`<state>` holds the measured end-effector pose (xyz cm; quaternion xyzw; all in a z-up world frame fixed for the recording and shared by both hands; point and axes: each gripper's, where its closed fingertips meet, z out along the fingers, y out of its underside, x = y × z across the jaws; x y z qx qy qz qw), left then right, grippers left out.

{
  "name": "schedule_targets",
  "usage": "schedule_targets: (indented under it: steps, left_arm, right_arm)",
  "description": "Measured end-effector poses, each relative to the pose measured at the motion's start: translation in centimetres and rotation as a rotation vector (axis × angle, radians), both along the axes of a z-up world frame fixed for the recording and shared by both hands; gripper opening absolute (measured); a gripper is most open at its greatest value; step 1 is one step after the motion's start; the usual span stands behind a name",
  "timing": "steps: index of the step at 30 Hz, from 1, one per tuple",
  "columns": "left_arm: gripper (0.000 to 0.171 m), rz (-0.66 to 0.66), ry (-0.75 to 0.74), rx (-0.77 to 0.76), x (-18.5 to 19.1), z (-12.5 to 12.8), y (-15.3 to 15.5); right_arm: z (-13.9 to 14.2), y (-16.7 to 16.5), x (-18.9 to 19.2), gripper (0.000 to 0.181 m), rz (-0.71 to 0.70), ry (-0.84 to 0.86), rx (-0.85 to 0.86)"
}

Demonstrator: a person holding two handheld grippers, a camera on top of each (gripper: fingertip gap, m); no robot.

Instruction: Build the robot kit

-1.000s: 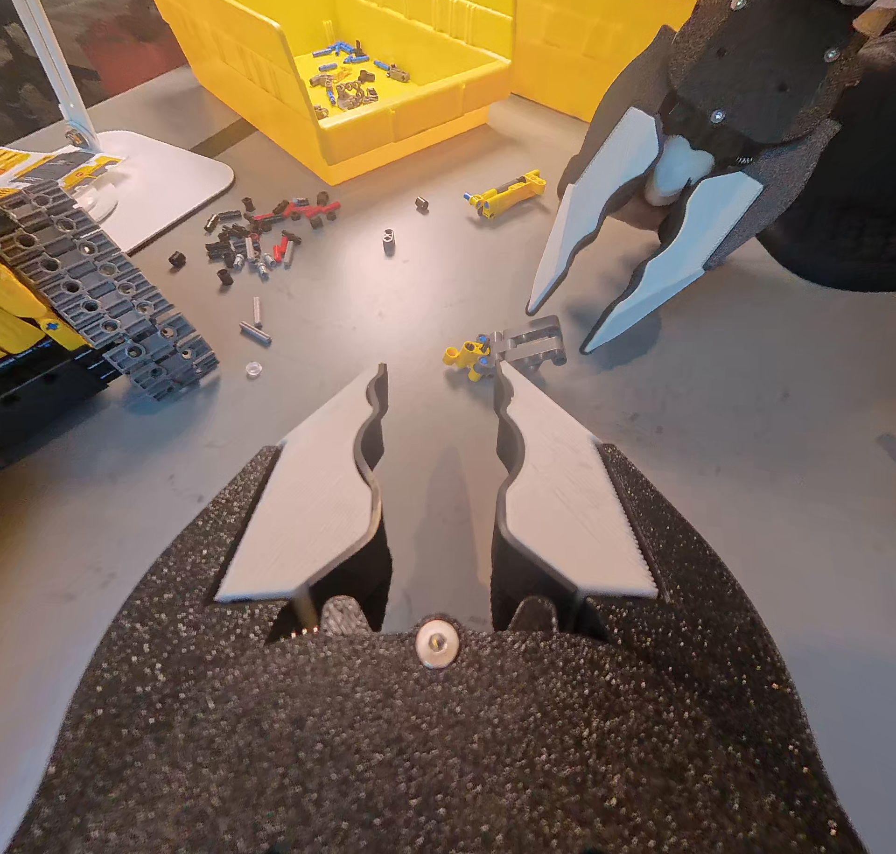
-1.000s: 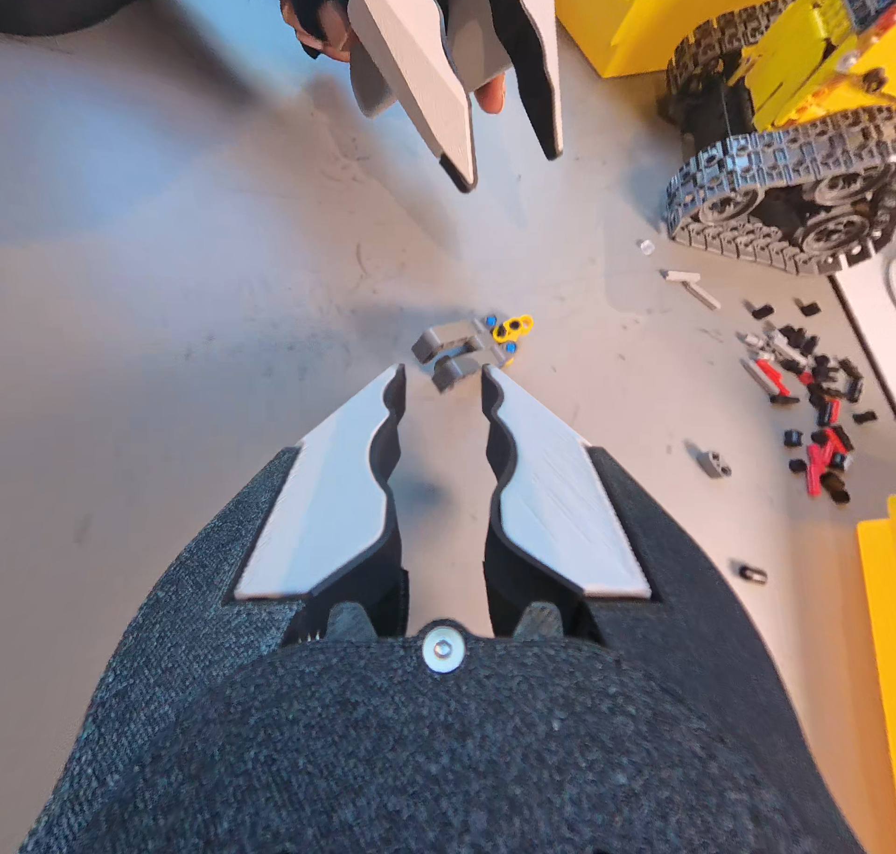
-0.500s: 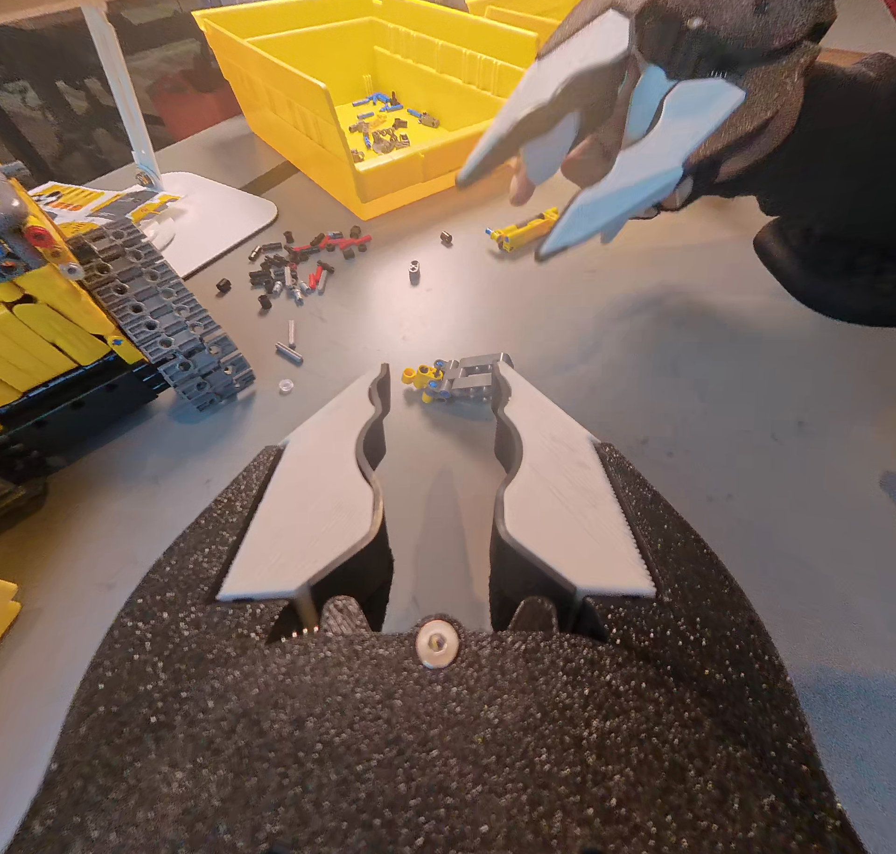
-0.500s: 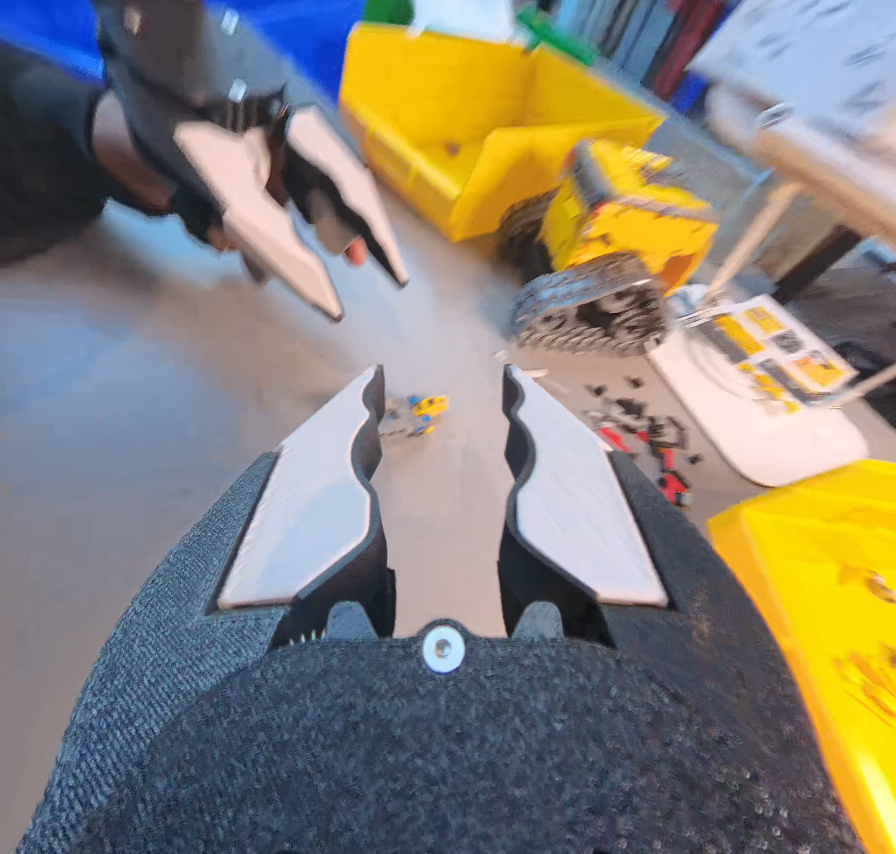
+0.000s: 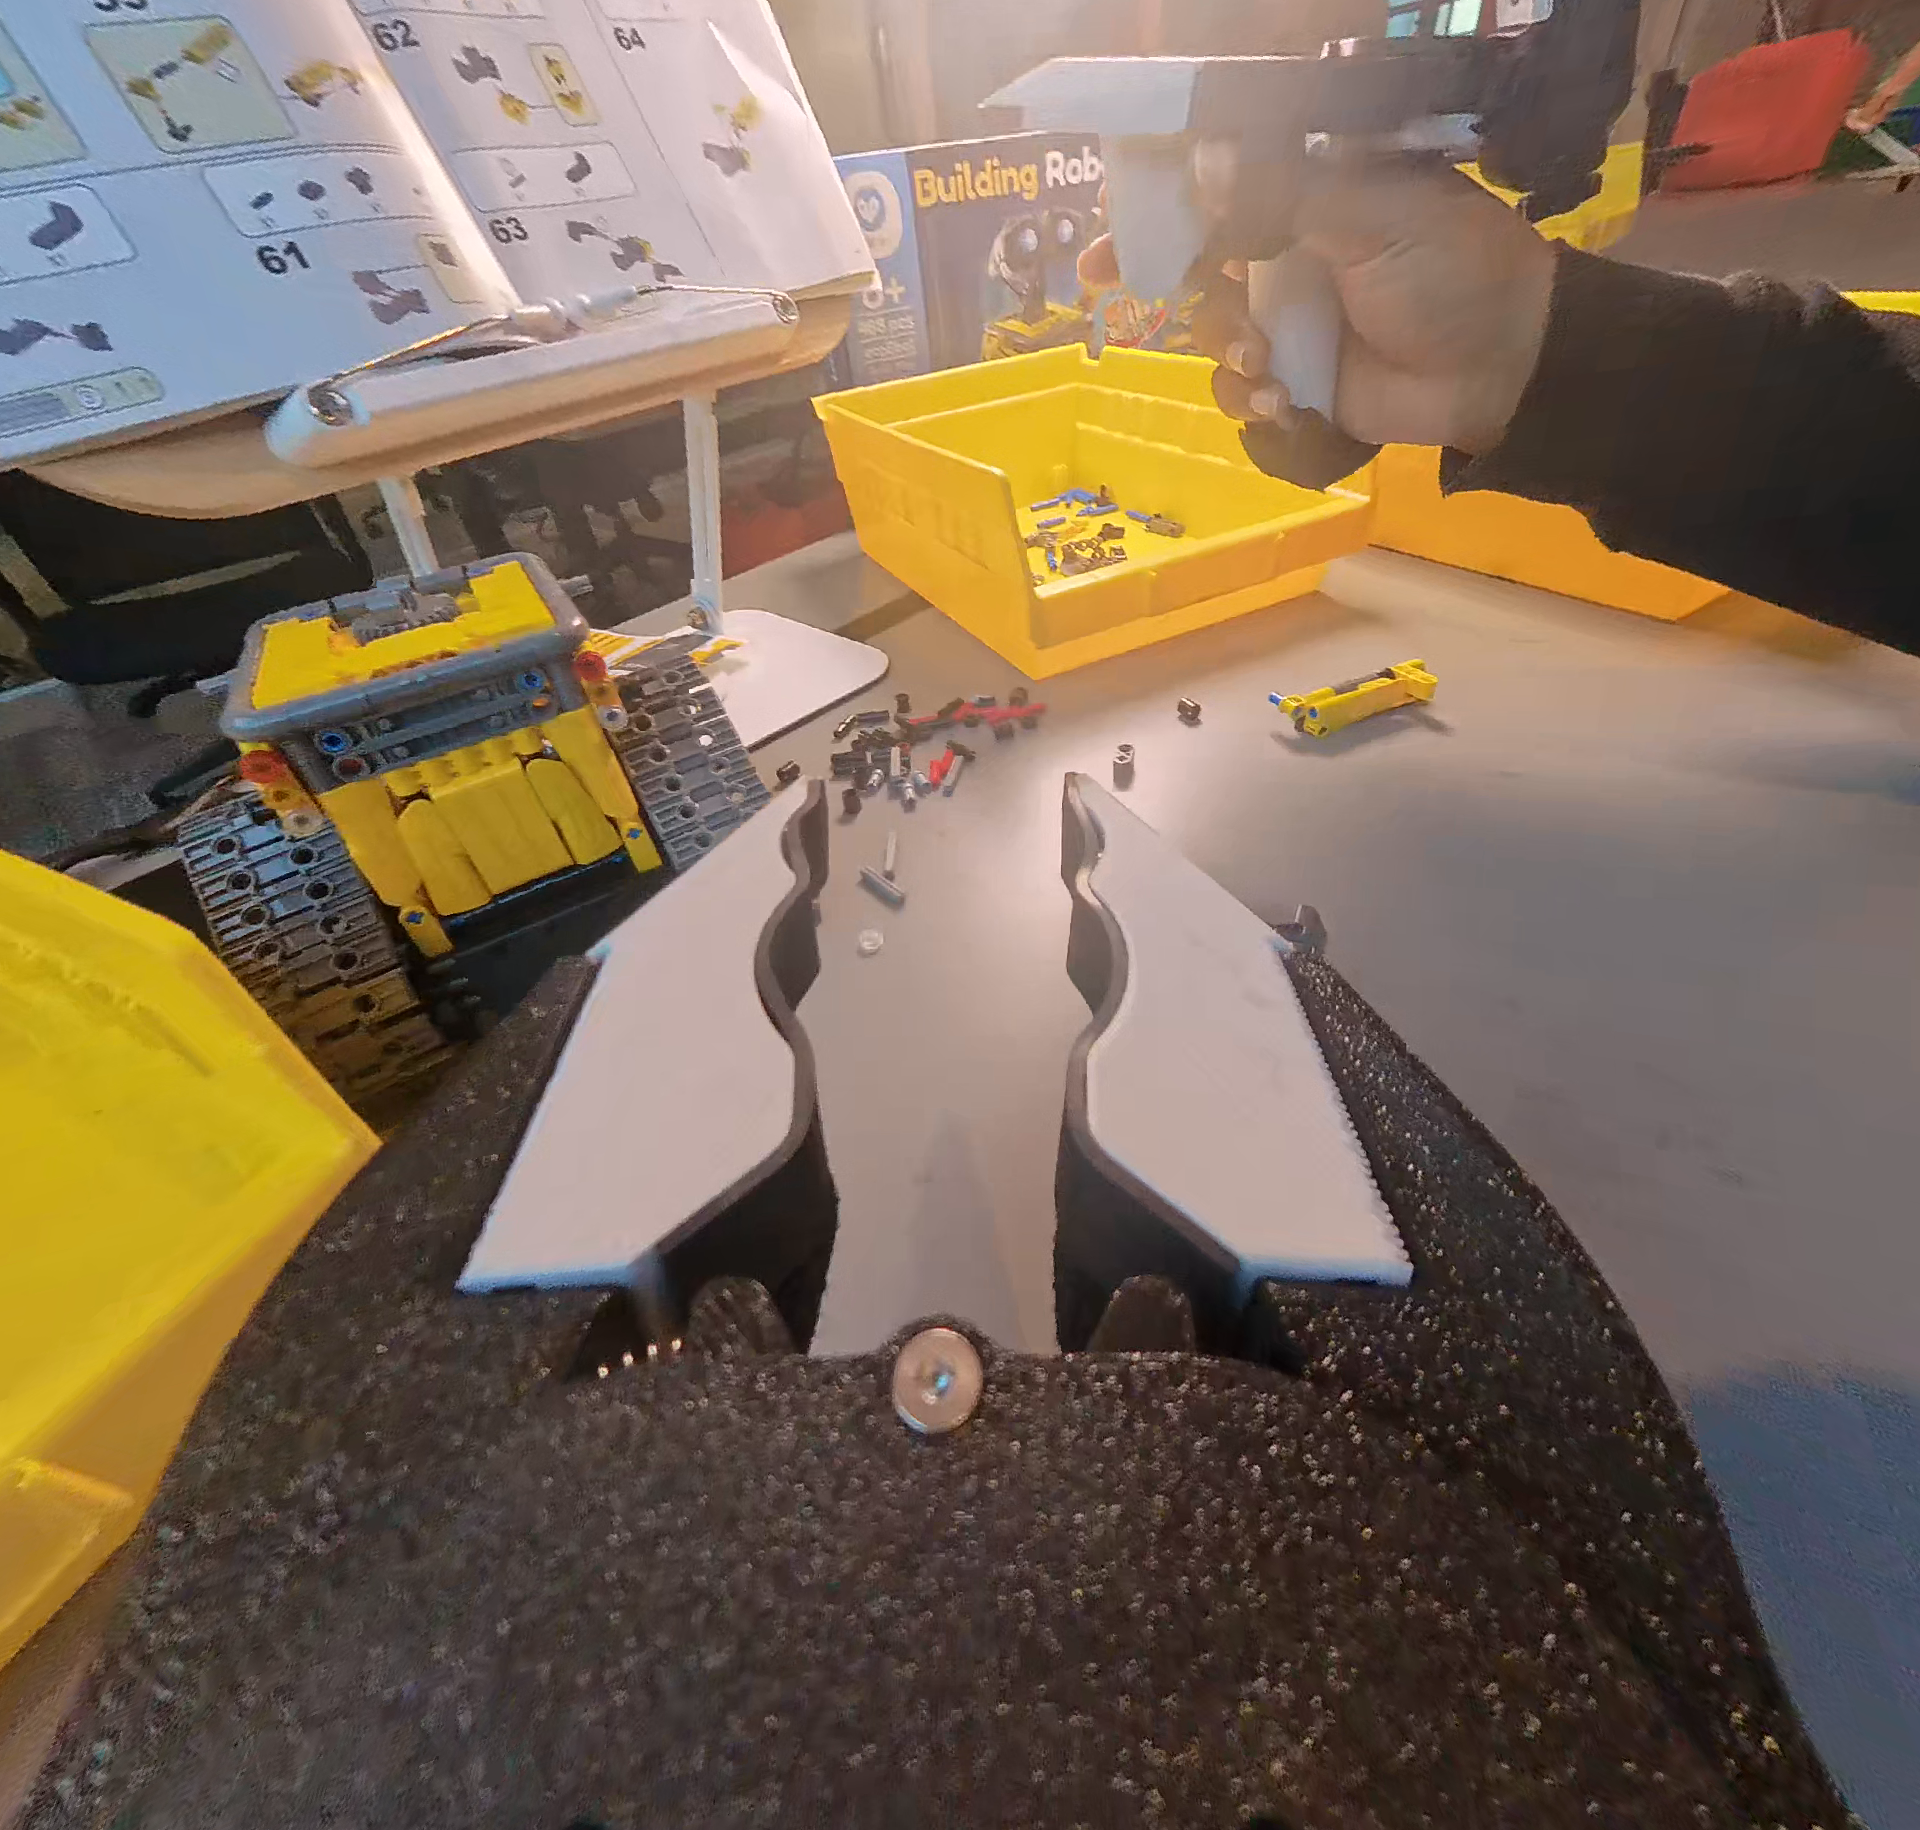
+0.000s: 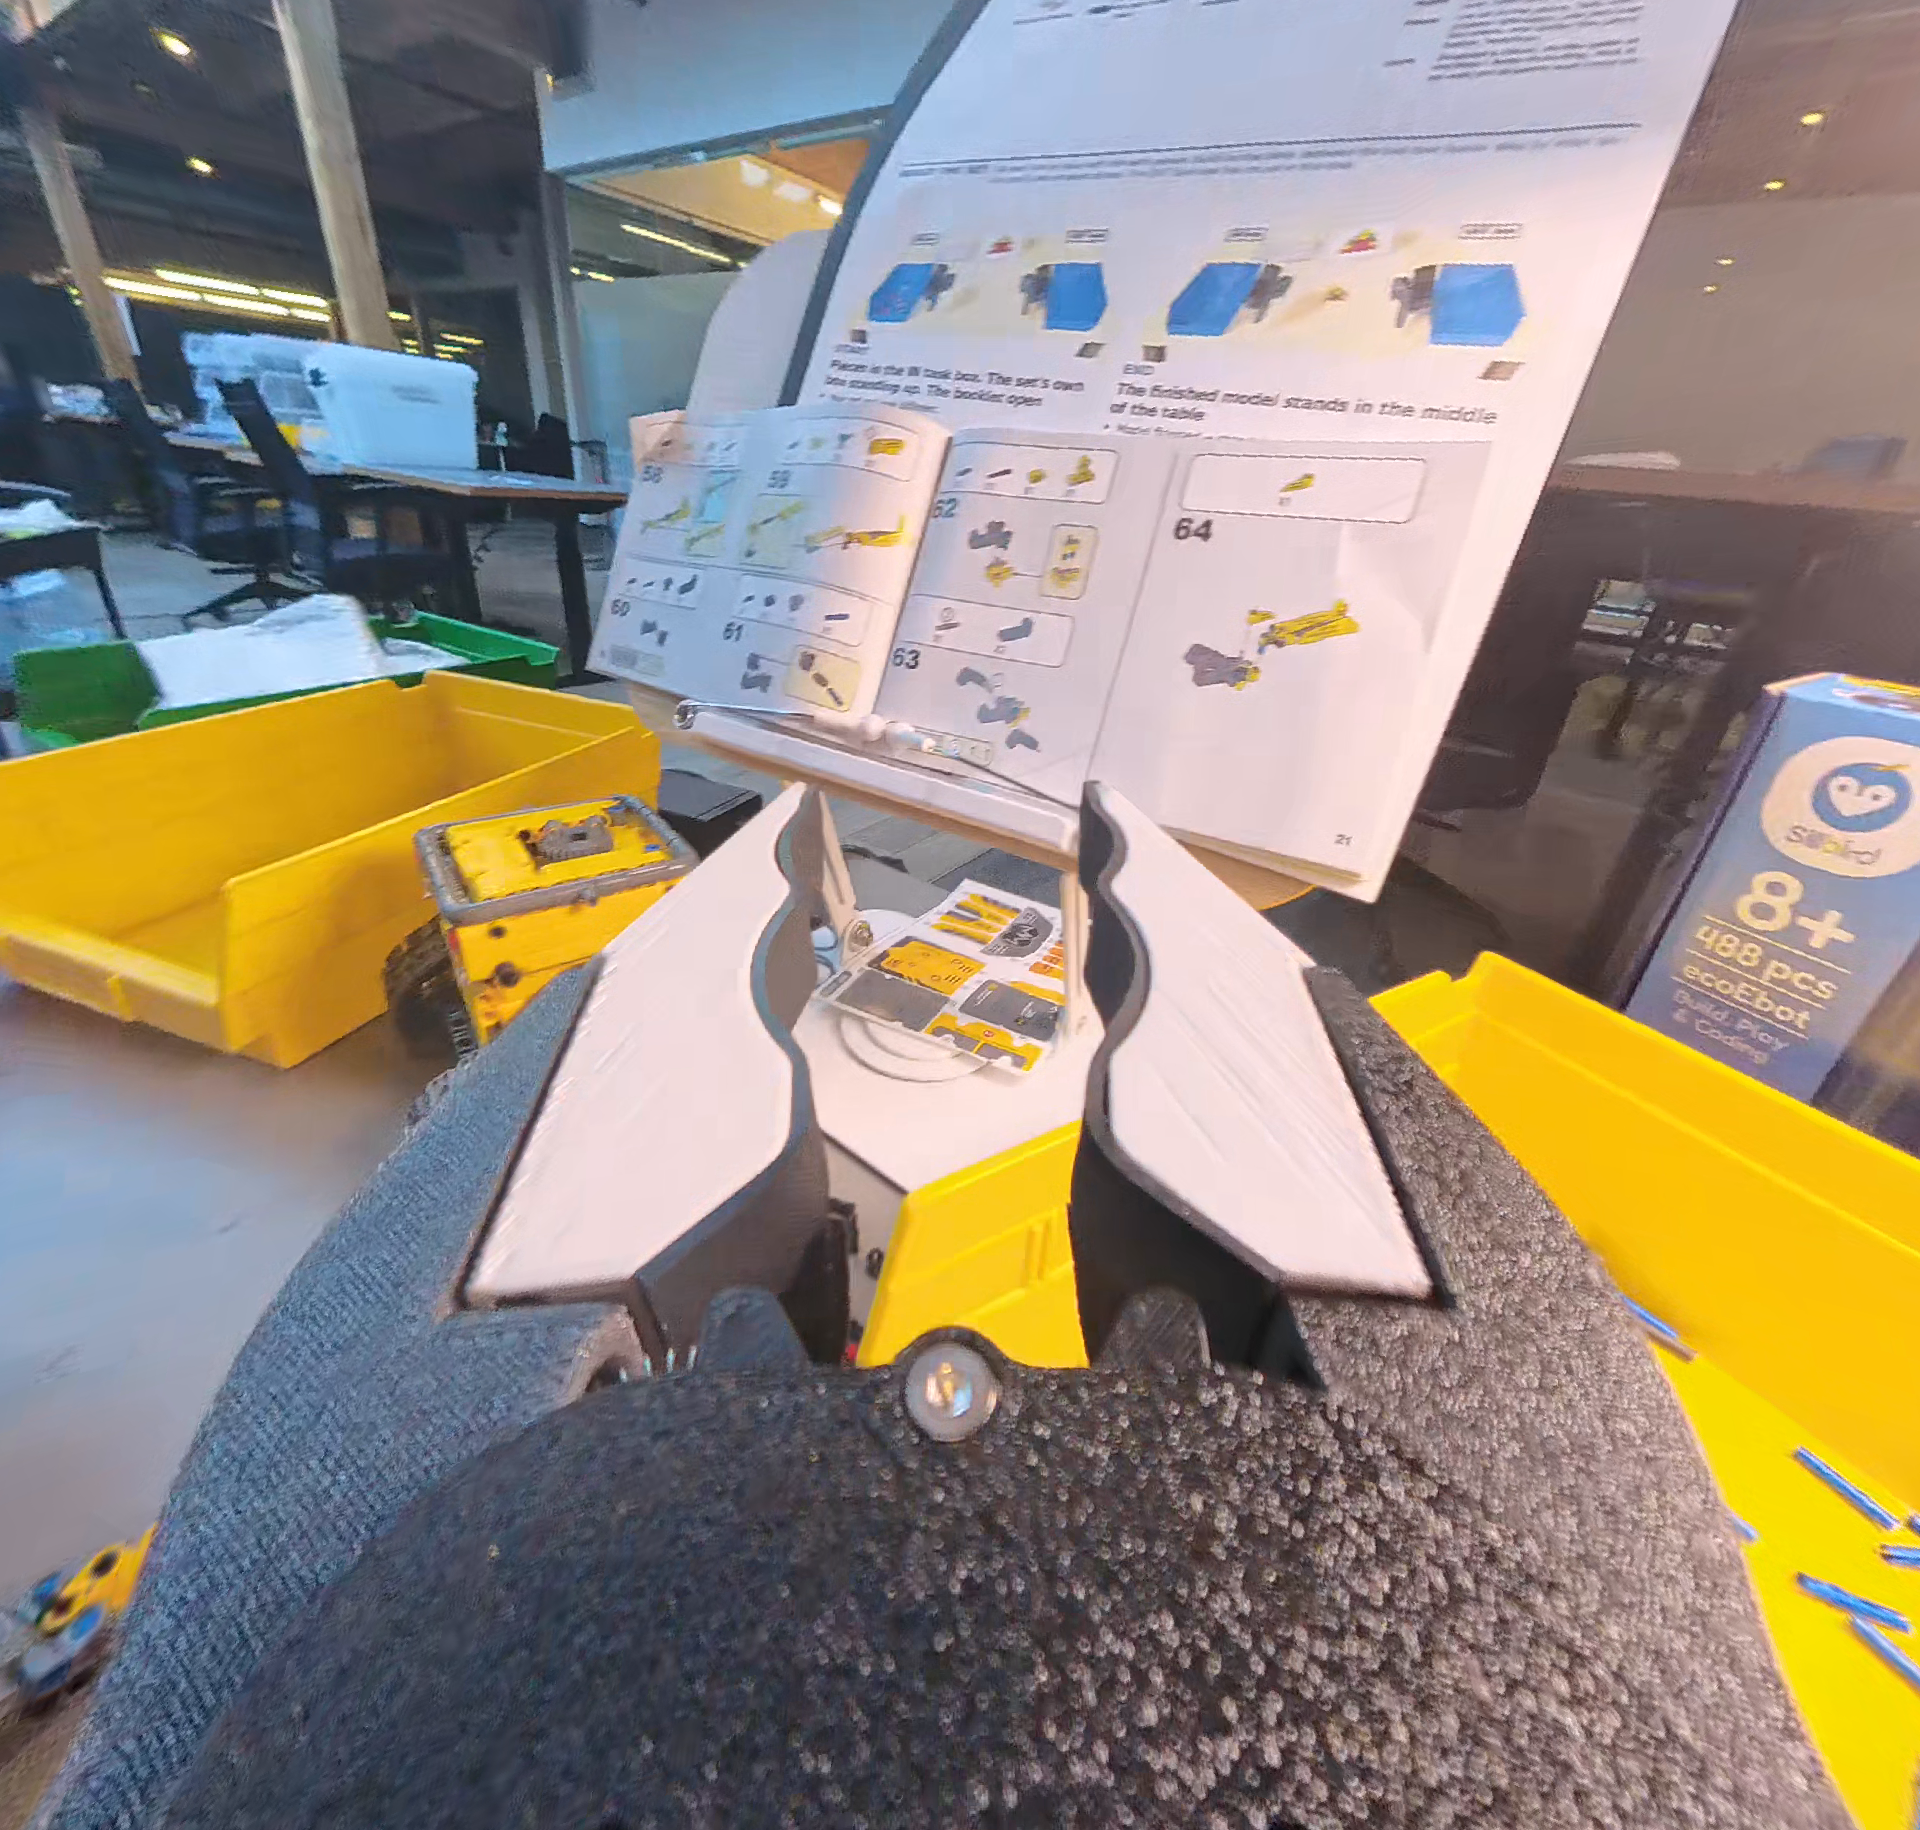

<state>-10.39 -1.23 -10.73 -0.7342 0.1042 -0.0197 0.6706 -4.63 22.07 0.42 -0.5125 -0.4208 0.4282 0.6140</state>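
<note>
In the left wrist view, the left gripper point(image 5: 943, 824) hangs low over the grey worktop point(image 5: 1558, 949) with its fingers wide apart and nothing between them. Just ahead of the tips, in the middle of the frame, lie loose small pieces point(image 5: 914, 741), black, red and grey, and one clear round piece point(image 5: 869, 941) between the fingers. A yellow tracked model point(image 5: 436, 793) stands at middle left, close to the left finger. A yellow bin point(image 5: 1091, 513) with small parts is above the centre, and a yellow rod assembly point(image 5: 1356, 694) lies at middle right. The right gripper point(image 5: 1143, 118) is raised at upper right, held by a hand point(image 5: 1382, 326).

In the right wrist view, the right gripper point(image 6: 940, 804) is open and empty, pointing at an instruction booklet point(image 6: 987, 585) on a stand.

I judge that a careless sweep of the left gripper could scatter the loose pieces or knock the model.
</note>
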Motion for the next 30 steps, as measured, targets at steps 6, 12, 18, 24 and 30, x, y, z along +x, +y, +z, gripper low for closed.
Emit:
schedule_targets:
  steps: [6, 12, 18, 24, 30]
  left_arm:
    - [0.046, 0.044, -0.062, 0.011, -1.7, 0.2, -0.1]
    - [0.048, 0.061, -0.098, 0.013, -2.5, 0.2, -0.2]
    - [0.047, 0.063, -0.107, -0.004, -2.7, -0.3, 0.1]
    - [0.047, 0.08, -0.103, -0.002, -2.9, -0.3, 0.1]
    - [0.047, 0.087, -0.06, 0.001, -2.7, -0.2, 0.1]
  right_arm:
    - [-0.4, 2.6, 0.0, 0.048, -0.045, 0.004, -0.023]
    - [-2.0, 3.1, -0.2, 0.047, -0.044, -0.031, -0.03]
    - [-0.9, 4.3, -0.7, 0.01, -0.111, -0.005, 0.028]
    - [3.7, 8.2, -3.9, 0.0, -0.189, 0.059, 0.073]
    - [5.5, 11.8, -9.0, 0.005, -0.234, -0.047, 0.159]
